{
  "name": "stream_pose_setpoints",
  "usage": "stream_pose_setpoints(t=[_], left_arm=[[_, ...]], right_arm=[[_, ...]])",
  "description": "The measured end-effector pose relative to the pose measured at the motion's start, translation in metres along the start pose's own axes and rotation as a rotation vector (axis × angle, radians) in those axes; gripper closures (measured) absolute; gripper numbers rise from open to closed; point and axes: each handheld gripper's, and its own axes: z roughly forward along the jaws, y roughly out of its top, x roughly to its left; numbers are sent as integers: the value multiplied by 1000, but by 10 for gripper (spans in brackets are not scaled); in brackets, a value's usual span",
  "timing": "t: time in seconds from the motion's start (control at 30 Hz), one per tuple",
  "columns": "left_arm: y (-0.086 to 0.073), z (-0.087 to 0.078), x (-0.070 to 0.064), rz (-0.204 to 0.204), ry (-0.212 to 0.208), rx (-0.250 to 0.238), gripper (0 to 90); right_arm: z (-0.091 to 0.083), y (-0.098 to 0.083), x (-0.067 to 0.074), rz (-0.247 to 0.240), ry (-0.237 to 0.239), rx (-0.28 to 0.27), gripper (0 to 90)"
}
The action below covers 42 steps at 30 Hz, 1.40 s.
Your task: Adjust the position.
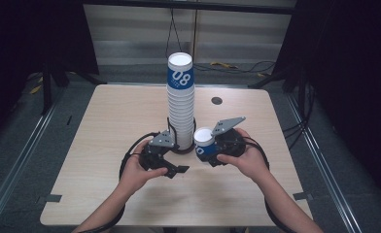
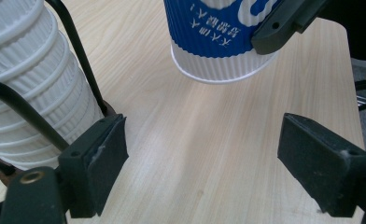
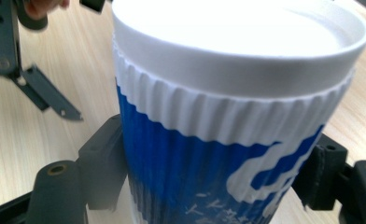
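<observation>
Right gripper view has the paper cup (image 3: 228,140) up close: ribbed blue sleeve with white print, white band and rim, clamped by the right hand-held gripper (image 3: 214,172) across its sleeve. It looks light and easily crushed, so a gentle grip low on the ribs seems best. It sits just off the desk (image 1: 106,126), beside the tall stack of cups (image 1: 181,107). The left hand-held gripper (image 2: 202,154) gapes empty nearby

The blue-and-white ribbed paper cup (image 3: 228,140) is cut off below in the right gripper view; its small white print is blurred there.
</observation>
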Motion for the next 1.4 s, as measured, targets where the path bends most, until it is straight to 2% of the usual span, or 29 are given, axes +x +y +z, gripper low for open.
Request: stream_pose_setpoints(t=[0.1, 0.43, 0.77, 1.13, 1.23, 1.4], left_arm=[[-1, 0, 0, 1, -3, -2, 157], [-8, 0, 1, -6, -1, 10, 157], [-15, 0, 3, -10, -1, 14, 156], [-6, -5, 3, -6, -16, -4, 156], [-4, -6, 4, -16, -41, -26, 156], [-2, -5, 3, -16, -46, -28, 156]], right_arm=[[0, 1, 0, -21, -10, 44, 238], [1, 4, -2, -58, -3, 82, 238], [7, 7, 2, -122, 20, 157, 238], [12, 9, 7, -168, 38, 210, 238], [13, 11, 9, -187, 36, 243, 238], [14, 14, 11, -198, 49, 258, 238]])
